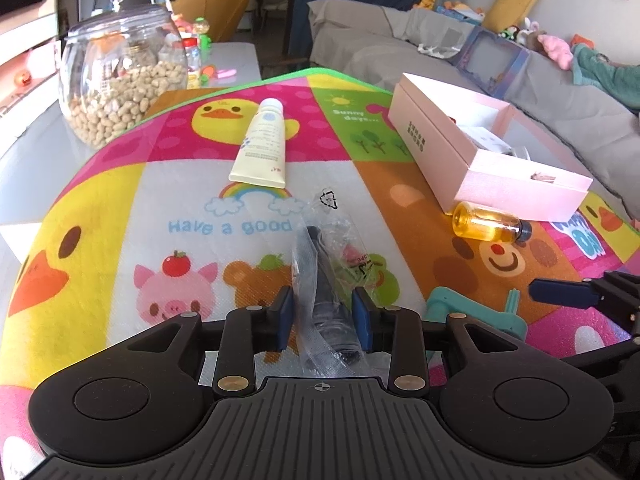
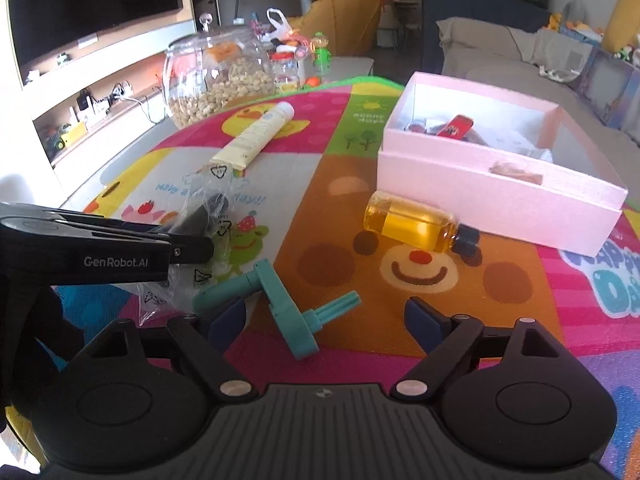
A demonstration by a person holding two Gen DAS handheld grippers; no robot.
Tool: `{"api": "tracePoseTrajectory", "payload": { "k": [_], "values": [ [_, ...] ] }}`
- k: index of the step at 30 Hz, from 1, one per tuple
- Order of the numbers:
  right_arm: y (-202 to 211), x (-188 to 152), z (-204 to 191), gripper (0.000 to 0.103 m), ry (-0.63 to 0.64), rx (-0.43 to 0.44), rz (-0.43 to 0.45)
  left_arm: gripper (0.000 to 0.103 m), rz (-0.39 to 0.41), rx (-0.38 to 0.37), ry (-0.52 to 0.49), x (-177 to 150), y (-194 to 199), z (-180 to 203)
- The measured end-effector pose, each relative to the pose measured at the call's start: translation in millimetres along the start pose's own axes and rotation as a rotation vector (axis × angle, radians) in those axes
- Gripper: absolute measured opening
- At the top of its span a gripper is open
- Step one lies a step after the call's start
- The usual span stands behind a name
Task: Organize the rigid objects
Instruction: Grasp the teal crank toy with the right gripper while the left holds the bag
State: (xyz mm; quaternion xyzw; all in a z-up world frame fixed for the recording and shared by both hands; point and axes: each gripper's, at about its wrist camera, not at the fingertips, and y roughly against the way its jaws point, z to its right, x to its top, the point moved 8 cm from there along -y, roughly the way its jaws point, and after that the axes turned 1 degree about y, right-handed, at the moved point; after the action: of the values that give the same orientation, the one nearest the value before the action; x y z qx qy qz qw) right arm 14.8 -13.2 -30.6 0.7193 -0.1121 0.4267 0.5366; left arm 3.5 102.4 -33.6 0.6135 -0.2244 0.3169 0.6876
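Observation:
My left gripper (image 1: 323, 312) is shut on a dark object in a clear plastic bag (image 1: 326, 280), low over the colourful play mat (image 1: 120, 200). The bag also shows in the right wrist view (image 2: 208, 208), held by the left gripper (image 2: 200, 248). My right gripper (image 2: 326, 320) is open, around a teal plastic tool (image 2: 284, 304) lying on the mat. A yellow liquid bottle (image 2: 416, 228) lies beside an open pink box (image 2: 500, 192) that holds small items. A cream tube (image 1: 262, 144) lies further back.
A glass jar of peanuts (image 1: 120, 80) stands at the mat's far left edge, with small bottles and toys behind it. A grey sofa (image 1: 440, 40) with toys runs along the right. A TV shelf (image 2: 80, 92) is at the left.

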Motion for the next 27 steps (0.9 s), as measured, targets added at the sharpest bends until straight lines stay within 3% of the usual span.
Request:
{"api": "tracePoseTrajectory", "payload": {
  "k": [6, 10, 14, 17, 22, 25, 27],
  "values": [
    [19, 9, -6, 0.087, 0.059, -0.030, 0.092, 0.035, 0.017, -0.024, 0.041, 1, 0, -4],
    [8, 28, -22, 0.087, 0.073, -0.059, 0.131, 0.027, -0.022, -0.102, 0.130, 5, 0, -20],
    [-11, 34, -44, 0.087, 0.226, -0.117, 0.168, 0.026, -0.049, -0.170, 0.217, 5, 1, -36],
    [-20, 24, -49, 0.087, 0.308, -0.117, 0.120, 0.026, -0.038, -0.168, 0.210, 3, 2, -35],
    [-4, 2, -27, 0.087, 0.329, -0.154, 0.078, 0.026, -0.024, -0.141, 0.184, 2, 2, -30],
    [9, -7, -1, 0.087, 0.301, -0.190, 0.072, 0.026, -0.013, -0.105, 0.151, 1, 3, -25],
    [14, -11, 18, 0.087, 0.238, -0.170, 0.060, 0.027, -0.004, -0.074, 0.119, 0, 3, -19]
  ]
}}
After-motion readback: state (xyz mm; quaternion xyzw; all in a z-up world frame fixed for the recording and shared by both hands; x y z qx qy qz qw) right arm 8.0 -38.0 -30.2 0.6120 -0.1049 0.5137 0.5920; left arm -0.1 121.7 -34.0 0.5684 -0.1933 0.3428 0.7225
